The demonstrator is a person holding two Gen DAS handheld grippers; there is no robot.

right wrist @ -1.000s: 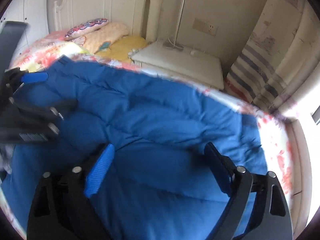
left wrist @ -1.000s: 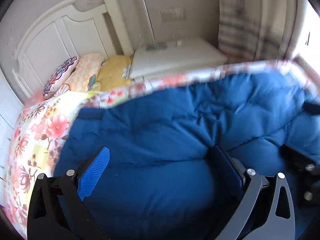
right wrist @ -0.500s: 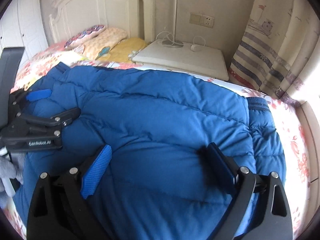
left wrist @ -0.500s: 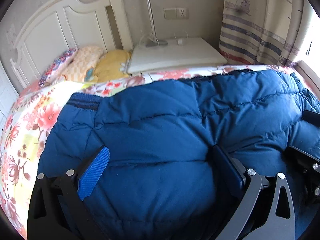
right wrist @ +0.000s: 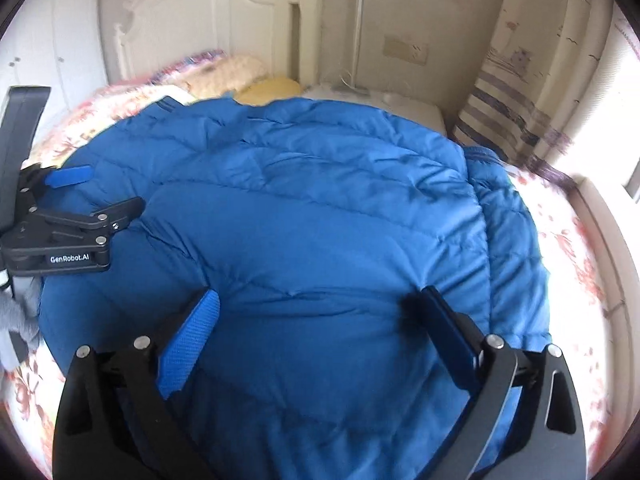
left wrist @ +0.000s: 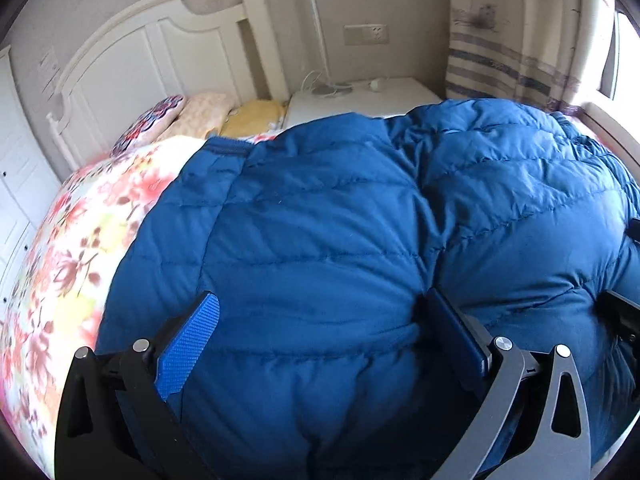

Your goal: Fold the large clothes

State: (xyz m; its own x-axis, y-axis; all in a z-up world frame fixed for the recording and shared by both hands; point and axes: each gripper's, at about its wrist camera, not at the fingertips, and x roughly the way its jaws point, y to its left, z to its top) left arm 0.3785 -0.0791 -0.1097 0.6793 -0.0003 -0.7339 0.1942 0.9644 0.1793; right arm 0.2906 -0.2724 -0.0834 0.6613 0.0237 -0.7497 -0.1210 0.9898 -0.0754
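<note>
A large blue quilted puffer jacket point(left wrist: 340, 220) lies spread on a floral bedsheet point(left wrist: 80, 240) and fills most of both views point(right wrist: 300, 200). My left gripper point(left wrist: 320, 300) is open, its blue-padded fingers wide apart astride a puffed bulge at the jacket's near edge. My right gripper point(right wrist: 318, 296) is open in the same way over the jacket's right part. The right wrist view also has the left gripper point(right wrist: 108, 190) at the jacket's left side, fingers spread. A ribbed cuff or hem point(left wrist: 228, 146) shows at the jacket's far left corner.
A white headboard point(left wrist: 140, 64) and several pillows point(left wrist: 200, 116) are at the far left. A white nightstand point(left wrist: 360, 96) with a thin lamp stands behind the jacket. A striped curtain point(left wrist: 500, 60) and a bright window ledge point(right wrist: 600, 208) run along the right.
Both cameras have moved closer and lower. The jacket bulges higher between the fingers and hides more of the nightstand and the bed's far edge. Both grippers stay wide apart.
</note>
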